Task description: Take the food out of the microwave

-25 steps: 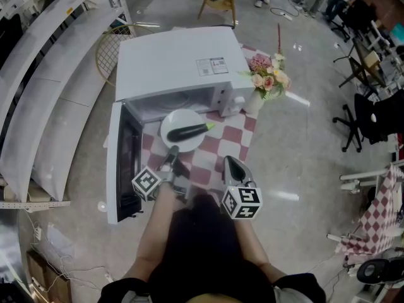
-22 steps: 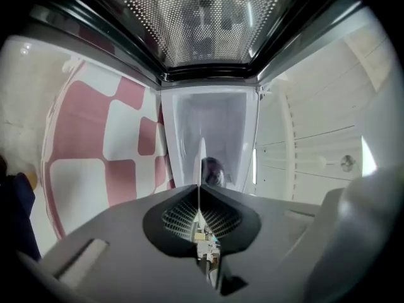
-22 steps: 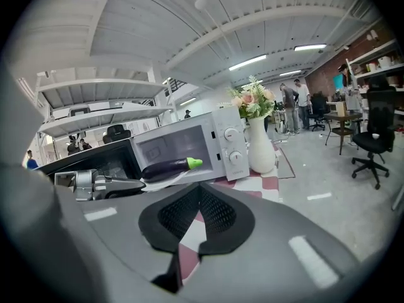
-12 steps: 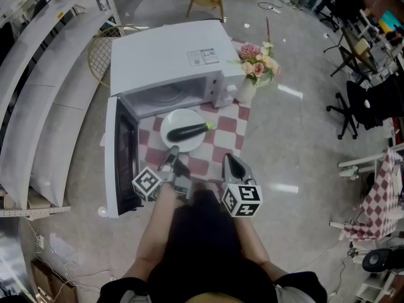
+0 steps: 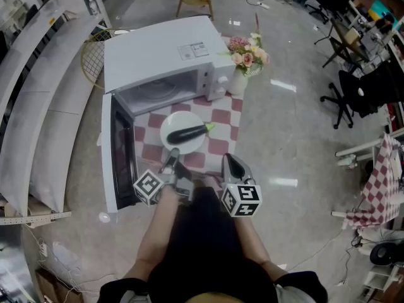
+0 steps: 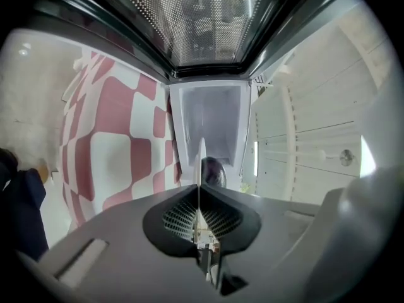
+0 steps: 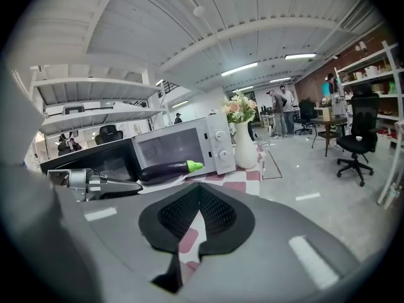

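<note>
**A:** What does the left gripper [image 5: 172, 155] have?

**B:** Its jaws pinch the near rim of a white plate [image 5: 169, 122]. In the left gripper view the rim runs edge-on between them.

**A:** And the right gripper [image 5: 231, 163]?

**B:** It is just beside the left one, jaws closed together with nothing between them.

**A:** Where is the food?

**B:** An eggplant [image 5: 187, 132] lies across the plate, green stem to the right. The plate is over the checked cloth [image 5: 219, 146]; I cannot tell whether it rests on it.

**A:** And farther off?

**B:** The microwave [image 5: 158, 52] is behind the plate, with its door [image 5: 120, 153] swung open to the left. A vase of flowers [image 5: 243, 65] stands at its right.
</note>
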Demonstrator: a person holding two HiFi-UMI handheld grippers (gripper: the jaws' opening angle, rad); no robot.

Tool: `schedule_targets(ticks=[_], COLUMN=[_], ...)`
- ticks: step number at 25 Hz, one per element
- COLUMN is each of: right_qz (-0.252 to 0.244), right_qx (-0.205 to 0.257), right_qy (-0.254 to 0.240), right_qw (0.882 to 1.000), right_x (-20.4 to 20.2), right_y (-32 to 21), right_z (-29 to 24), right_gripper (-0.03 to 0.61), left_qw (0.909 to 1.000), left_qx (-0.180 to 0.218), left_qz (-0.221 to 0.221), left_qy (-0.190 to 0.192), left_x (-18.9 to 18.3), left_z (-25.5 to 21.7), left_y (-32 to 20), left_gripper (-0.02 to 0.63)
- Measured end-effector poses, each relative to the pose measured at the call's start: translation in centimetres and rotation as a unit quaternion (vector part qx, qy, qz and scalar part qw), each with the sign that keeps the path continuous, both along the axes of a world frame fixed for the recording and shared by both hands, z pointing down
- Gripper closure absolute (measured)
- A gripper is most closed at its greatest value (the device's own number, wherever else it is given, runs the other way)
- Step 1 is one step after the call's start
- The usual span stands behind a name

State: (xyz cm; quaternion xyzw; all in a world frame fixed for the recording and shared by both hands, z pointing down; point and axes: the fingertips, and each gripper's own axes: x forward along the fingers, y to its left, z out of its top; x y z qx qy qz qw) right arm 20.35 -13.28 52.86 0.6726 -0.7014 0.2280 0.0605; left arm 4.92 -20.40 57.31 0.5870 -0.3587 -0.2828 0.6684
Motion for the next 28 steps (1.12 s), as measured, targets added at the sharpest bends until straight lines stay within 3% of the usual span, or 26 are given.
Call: schedule_targets(ticks=[18,28], right_qz=[0.021,0.041], right_qx=[-0.006,0.021], right_qy=[0.014,0.03], right_qw=[1.0,0.999], right_x=[-0.2,0.8], right_y=[3.6,4.6], right_z=[0.4,-1.7], right_gripper=[0.577,0.578], left_qw=[0.9996,0.9986], left_qx=[0.014,0.023], left_qz=[-0.024,-0.048], left_qy=[0.006,-0.002], left_x=[-1.6,-2.5], left_z=[-2.2,-4.8], left_y=[4.1,4.8], left_gripper=[0.595,0.595])
